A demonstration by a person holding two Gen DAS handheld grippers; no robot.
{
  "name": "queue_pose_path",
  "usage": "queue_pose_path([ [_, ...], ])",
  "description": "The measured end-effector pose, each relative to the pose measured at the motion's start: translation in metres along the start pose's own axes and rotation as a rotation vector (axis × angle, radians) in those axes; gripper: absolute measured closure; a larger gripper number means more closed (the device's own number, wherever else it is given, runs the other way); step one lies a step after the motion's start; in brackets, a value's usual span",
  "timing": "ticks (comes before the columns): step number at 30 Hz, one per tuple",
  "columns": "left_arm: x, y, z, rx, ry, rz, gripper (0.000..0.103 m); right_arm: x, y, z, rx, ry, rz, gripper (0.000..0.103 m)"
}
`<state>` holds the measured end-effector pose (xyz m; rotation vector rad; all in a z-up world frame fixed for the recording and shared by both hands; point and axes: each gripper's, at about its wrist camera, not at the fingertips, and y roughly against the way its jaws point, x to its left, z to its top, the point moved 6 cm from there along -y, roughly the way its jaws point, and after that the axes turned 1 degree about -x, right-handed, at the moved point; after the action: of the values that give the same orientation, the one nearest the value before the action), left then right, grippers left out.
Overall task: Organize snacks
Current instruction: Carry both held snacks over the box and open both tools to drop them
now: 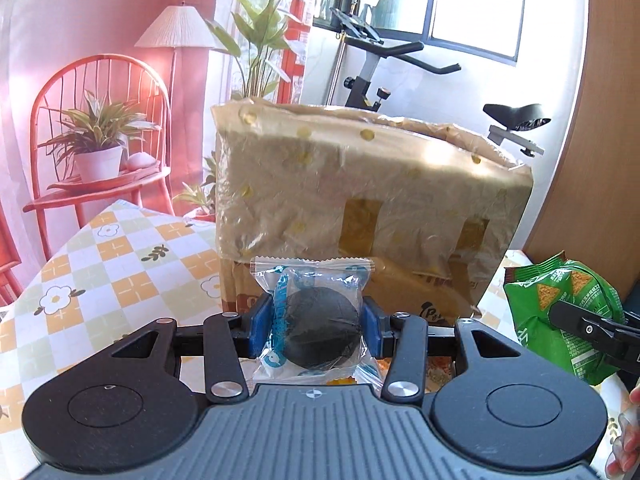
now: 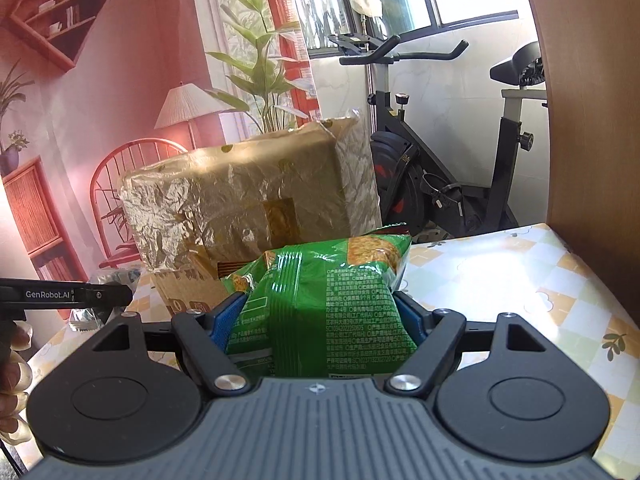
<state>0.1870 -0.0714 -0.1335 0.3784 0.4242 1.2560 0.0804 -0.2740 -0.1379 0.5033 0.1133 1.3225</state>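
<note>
My left gripper (image 1: pixel 318 322) is shut on a clear packet with a round black cookie (image 1: pixel 322 332), held above the checked tablecloth (image 1: pixel 100 272). Its blue pads press the packet on both sides. My right gripper (image 2: pixel 316 312) is shut on a green chip bag (image 2: pixel 328 300), which bulges up between the blue pads. That green chip bag (image 1: pixel 560 312) also shows at the right edge of the left wrist view, with the right gripper's black finger across it. A plastic-wrapped cardboard box (image 1: pixel 360 200) stands just behind both snacks, its open top hidden from view.
The plastic-wrapped box (image 2: pixel 248 208) fills the middle of the table (image 2: pixel 540 280). An exercise bike (image 2: pixel 440 160) stands beyond the table's far edge. A wooden panel (image 2: pixel 592 120) rises at the right. A printed room backdrop (image 1: pixel 100 120) hangs at the left. A gloved hand (image 2: pixel 12 380) holds the left tool.
</note>
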Motion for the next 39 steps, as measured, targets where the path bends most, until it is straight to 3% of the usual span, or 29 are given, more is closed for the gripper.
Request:
queue_pose_path([
  [10,-0.011,0.007,0.099,-0.164,-0.023,-0.036,0.054,0.020,0.000,0.099,-0.163,0.071,0.049,0.024],
  [15,-0.010,-0.017,0.148,-0.192,-0.039,-0.031,0.054,0.036,-0.049,0.148,-0.166,0.113,0.073,0.024],
  [19,0.003,-0.053,0.175,-0.159,-0.002,-0.023,0.054,0.041,-0.100,0.169,-0.122,0.116,0.043,0.024],
  [24,0.006,-0.090,0.184,-0.095,-0.040,0.015,0.054,0.037,-0.150,0.166,-0.016,0.127,-0.032,0.024],
  [30,0.004,-0.107,0.178,-0.060,-0.069,0.014,0.053,0.027,-0.163,0.158,0.041,0.108,-0.068,0.021],
  [35,0.010,-0.107,0.170,-0.060,-0.053,0.031,0.027,0.022,-0.159,0.153,0.051,0.098,-0.068,0.010],
  [39,0.015,-0.099,0.170,-0.056,-0.026,0.023,0.027,0.026,-0.148,0.152,0.043,0.121,-0.066,0.008],
])
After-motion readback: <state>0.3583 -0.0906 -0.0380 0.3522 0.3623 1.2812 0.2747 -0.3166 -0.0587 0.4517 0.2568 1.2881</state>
